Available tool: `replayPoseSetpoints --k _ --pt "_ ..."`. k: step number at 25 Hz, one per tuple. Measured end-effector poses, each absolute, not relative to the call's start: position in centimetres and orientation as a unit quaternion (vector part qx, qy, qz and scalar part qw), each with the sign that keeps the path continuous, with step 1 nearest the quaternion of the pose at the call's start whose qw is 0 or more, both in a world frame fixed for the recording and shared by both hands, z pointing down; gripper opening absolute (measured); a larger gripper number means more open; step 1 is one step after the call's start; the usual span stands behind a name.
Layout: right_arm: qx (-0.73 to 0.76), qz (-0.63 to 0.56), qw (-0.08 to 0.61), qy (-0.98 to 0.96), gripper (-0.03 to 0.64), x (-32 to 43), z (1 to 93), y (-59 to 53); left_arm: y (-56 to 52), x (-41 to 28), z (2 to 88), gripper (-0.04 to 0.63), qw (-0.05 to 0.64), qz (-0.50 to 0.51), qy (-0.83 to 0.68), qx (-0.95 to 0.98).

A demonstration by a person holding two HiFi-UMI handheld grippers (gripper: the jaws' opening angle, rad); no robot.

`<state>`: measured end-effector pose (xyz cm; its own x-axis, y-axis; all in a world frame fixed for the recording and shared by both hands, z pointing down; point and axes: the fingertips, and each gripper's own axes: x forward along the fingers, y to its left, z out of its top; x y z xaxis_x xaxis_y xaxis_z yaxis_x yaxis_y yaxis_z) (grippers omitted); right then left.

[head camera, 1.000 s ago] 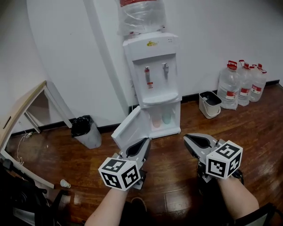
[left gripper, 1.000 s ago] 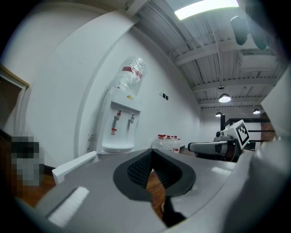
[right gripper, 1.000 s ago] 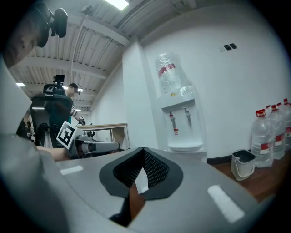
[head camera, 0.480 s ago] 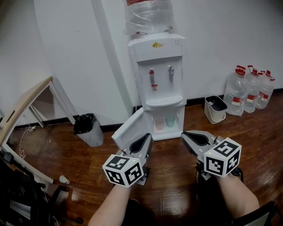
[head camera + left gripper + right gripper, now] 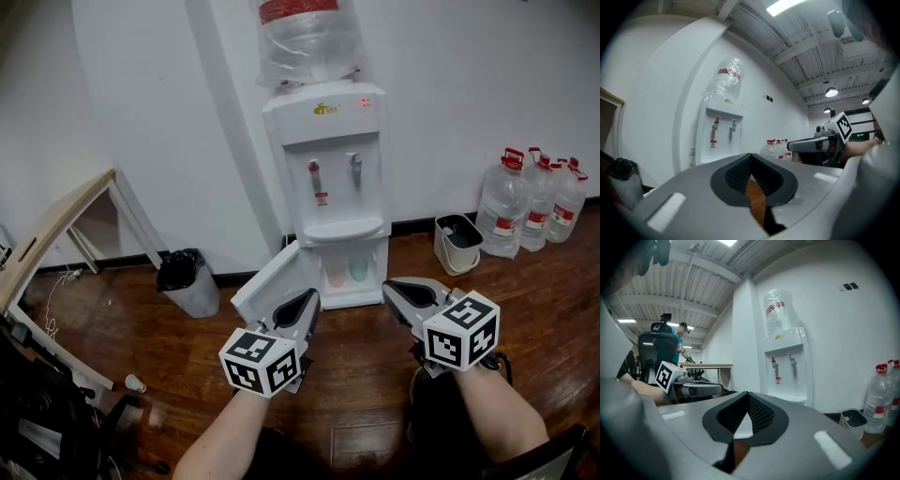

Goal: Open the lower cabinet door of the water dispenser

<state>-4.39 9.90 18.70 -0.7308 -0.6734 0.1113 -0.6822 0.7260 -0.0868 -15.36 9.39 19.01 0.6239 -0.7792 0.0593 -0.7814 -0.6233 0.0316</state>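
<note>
The white water dispenser stands against the wall with a bottle on top. Its lower cabinet door is swung open to the left, and two cups show inside the cabinet. My left gripper hangs just in front of the open door, shut and empty. My right gripper floats to the right of the cabinet opening, also shut with nothing in it. The left gripper view has the dispenser ahead of the meeting jaws of the left gripper. The right gripper view has the dispenser beyond the right gripper.
A black-bagged bin sits left of the dispenser. A white bucket and several water jugs stand to its right. A wooden table leans at the left, with a dark chair below it and a small cup on the floor.
Both grippers have drifted a little across the floor in front of the dispenser, the right one leftward. The head view has tipped up, showing more of the bottle. The door stays open.
</note>
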Motion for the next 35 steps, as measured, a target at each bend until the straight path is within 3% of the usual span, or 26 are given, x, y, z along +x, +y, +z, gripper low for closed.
replayPoseSetpoints --k 7,13,21,26,30,35 --pt "0.313 0.066 0.031 -0.947 0.003 -4.4 18.2 8.3 10.1 -13.4 14.9 0.000 -0.009 0.064 -0.436 0.898" --pt "0.296 0.080 0.027 -0.952 0.003 -6.4 18.6 6.1 7.8 -15.5 16.5 0.000 0.030 0.021 -0.464 0.885" --pt "0.297 0.054 -0.001 -0.953 0.003 -6.1 17.4 2.5 4.2 -16.6 18.4 0.000 0.031 0.045 -0.459 0.887" --pt "0.337 0.034 0.044 -0.940 0.003 -4.7 20.4 -1.2 2.6 -15.5 18.4 0.000 0.002 0.069 -0.447 0.892" --pt "0.343 0.047 0.041 -0.937 0.003 -4.3 20.8 -4.2 0.5 -14.4 19.6 0.000 -0.011 0.092 -0.440 0.893" --pt "0.319 0.042 0.024 -0.947 0.003 -5.9 20.4 -5.2 -1.5 -13.9 20.2 0.000 0.008 0.059 -0.423 0.904"
